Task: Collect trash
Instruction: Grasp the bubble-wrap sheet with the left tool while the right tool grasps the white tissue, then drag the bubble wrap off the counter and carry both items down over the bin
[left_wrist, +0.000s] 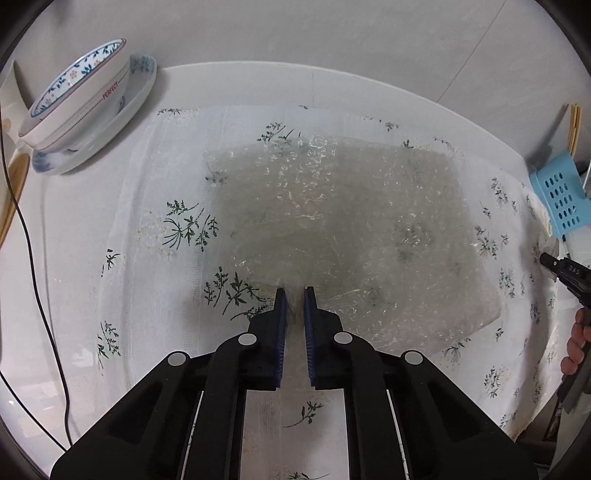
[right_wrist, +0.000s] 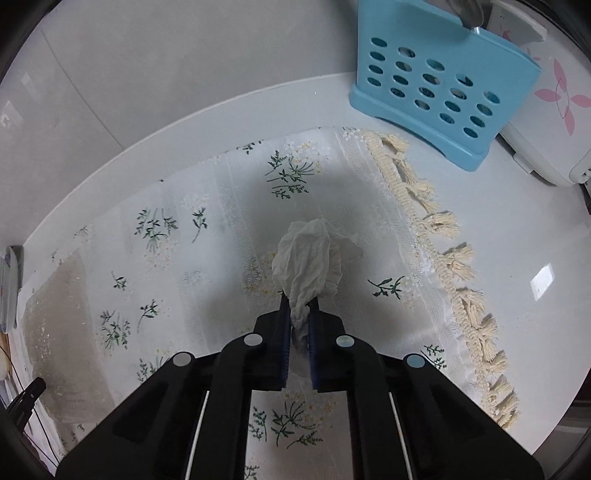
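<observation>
White crumpled tissue (right_wrist: 308, 258) clamped in right gripper (right_wrist: 299, 299); left gripper (left_wrist: 294, 293) pinching bubble wrap (left_wrist: 343, 229) edge on floral tablecloth (left_wrist: 177, 229)

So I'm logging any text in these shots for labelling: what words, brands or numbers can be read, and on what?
"PERFECT", red letters on the outer wall of the bowl.
"DAS", pale letters on the right gripper at the edge of the left wrist view; possibly cut off.
Pink flower emblem on the white appliance; no words legible.
Nothing else readable.
</observation>
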